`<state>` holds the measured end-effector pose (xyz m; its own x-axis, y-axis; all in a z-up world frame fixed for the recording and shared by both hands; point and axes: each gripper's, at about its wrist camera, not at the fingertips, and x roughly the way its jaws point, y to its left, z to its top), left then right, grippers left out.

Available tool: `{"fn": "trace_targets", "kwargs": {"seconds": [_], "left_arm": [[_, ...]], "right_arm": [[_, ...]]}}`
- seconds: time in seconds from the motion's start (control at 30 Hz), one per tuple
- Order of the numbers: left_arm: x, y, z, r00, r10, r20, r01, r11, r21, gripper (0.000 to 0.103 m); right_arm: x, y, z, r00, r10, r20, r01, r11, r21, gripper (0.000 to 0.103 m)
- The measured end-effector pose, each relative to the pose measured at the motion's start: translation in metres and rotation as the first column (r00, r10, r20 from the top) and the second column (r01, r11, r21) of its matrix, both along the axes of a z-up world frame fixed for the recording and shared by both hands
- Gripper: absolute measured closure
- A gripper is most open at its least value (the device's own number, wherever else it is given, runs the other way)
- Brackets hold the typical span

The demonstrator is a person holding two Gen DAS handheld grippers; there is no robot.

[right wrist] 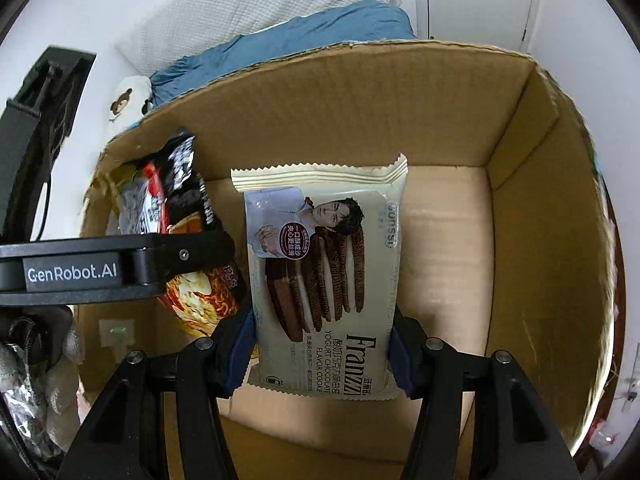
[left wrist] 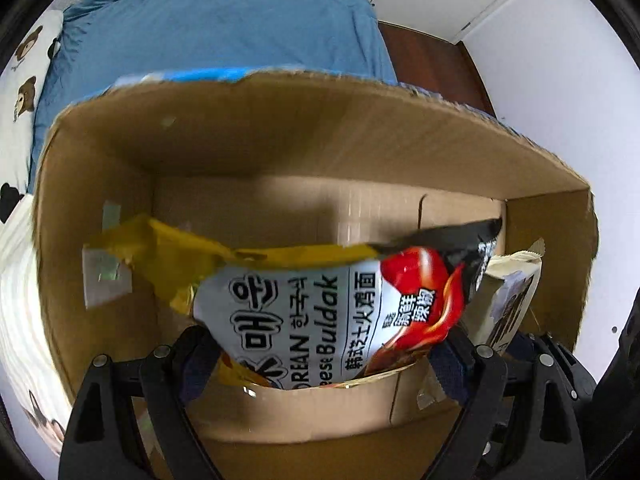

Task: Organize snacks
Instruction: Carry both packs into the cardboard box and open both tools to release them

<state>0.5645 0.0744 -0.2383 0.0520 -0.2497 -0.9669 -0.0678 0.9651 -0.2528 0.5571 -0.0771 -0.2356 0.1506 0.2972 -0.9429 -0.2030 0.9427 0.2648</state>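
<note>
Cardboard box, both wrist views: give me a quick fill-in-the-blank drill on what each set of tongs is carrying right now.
1. The left tongs are clamped on a pack of Korean cheese Buldak ____.
2. The right tongs grip a pack of Franzzi yogurt chocolate flavor ____.
3. Both packs hang over the open ____ box.
4. Seen from the right wrist, the noodle pack is on the ____ of the cookie pack.

Missing words: noodles; cookies; cardboard; left
</note>
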Motion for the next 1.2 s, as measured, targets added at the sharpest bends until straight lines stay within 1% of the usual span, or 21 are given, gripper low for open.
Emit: {"fn": "trace_targets", "kwargs": {"seconds": [0.03,0.2,0.23,0.27,0.33,0.37,0.4,0.47,0.53,0.57,0.7,0.8,0.93,0.97,1.0,1.17,1.2], "left_arm": [[0.005,-0.001,0.001,1.0,-0.002,-0.002,0.002,1.0,0.004,0.012],[0.006,-0.003,-0.002,1.0,-0.019,-0.014,0.02,0.999,0.033,0.012],[0.005,-0.002,-0.001,1.0,-0.017,-0.014,0.017,0.999,0.032,0.012],[0.004,-0.001,-0.001,1.0,-0.011,-0.011,0.012,0.999,0.033,0.012],[0.001,0.005,0.001,1.0,0.007,0.0,-0.007,1.0,0.027,0.012],[0.004,0.005,-0.001,1.0,0.01,0.004,-0.01,1.0,0.027,0.012],[0.002,0.009,0.0,1.0,0.016,0.012,-0.016,0.999,0.042,0.012],[-0.007,0.016,0.006,0.999,0.025,0.03,-0.027,0.999,0.041,0.01],[-0.011,0.018,0.014,0.998,0.036,0.047,-0.038,0.999,0.038,0.004],[-0.013,0.021,0.018,0.997,0.04,0.059,-0.042,0.998,0.037,0.003],[-0.031,0.021,0.032,0.996,0.042,0.084,-0.045,0.998,0.035,0.003],[-0.041,0.021,0.045,0.991,0.049,0.126,-0.054,0.998,0.044,0.003],[-0.072,0.02,0.066,0.979,0.049,0.199,-0.069,0.993,0.095,0.003],[-0.081,0.02,0.071,0.975,0.049,0.218,-0.073,0.992,0.103,0.003],[-0.089,0.021,0.075,0.971,0.052,0.235,-0.079,0.991,0.109,0.003],[-0.138,0.028,0.103,0.942,0.054,0.33,-0.107,0.984,0.144,0.003],[-0.133,0.025,0.103,0.939,0.057,0.339,-0.112,0.983,0.146,0.003]], "right_arm": [[0.003,0.001,-0.003,1.0,0.001,-0.003,-0.001,1.0,-0.003,0.043],[0.018,0.013,-0.014,1.0,0.012,-0.005,-0.012,0.999,-0.032,0.042],[0.02,0.014,-0.017,1.0,0.01,-0.011,-0.011,0.999,-0.034,0.037],[0.022,0.018,-0.017,1.0,0.006,-0.011,-0.007,0.999,-0.036,0.023],[0.019,0.019,-0.014,1.0,0.005,-0.014,-0.006,0.999,-0.041,0.006],[0.02,0.019,-0.015,1.0,0.005,-0.018,-0.006,0.999,-0.042,0.006],[0.02,0.019,-0.014,1.0,0.004,-0.02,-0.005,0.999,-0.047,0.006],[0.02,0.019,-0.013,1.0,0.0,-0.024,-0.001,0.998,-0.057,0.004],[0.019,0.016,-0.012,1.0,-0.006,-0.027,0.004,0.998,-0.057,0.004],[0.018,0.015,-0.011,1.0,-0.01,-0.024,0.009,0.998,-0.06,0.003],[0.011,0.006,-0.007,1.0,-0.017,-0.021,0.015,0.997,-0.069,0.003],[0.006,0.008,0.001,1.0,-0.021,-0.009,0.021,0.997,-0.07,0.003],[-0.015,-0.005,0.02,0.999,-0.044,0.025,0.045,0.996,-0.073,0.003],[-0.021,-0.017,0.026,0.998,-0.051,0.034,0.053,0.996,-0.074,0.003],[-0.027,-0.02,0.033,0.997,-0.059,0.042,0.062,0.995,-0.072,0.003],[-0.064,-0.03,0.064,0.992,-0.081,0.099,0.087,0.994,-0.062,0.003],[-0.066,-0.031,0.072,0.99,-0.08,0.114,0.088,0.994,-0.065,0.003]]}}
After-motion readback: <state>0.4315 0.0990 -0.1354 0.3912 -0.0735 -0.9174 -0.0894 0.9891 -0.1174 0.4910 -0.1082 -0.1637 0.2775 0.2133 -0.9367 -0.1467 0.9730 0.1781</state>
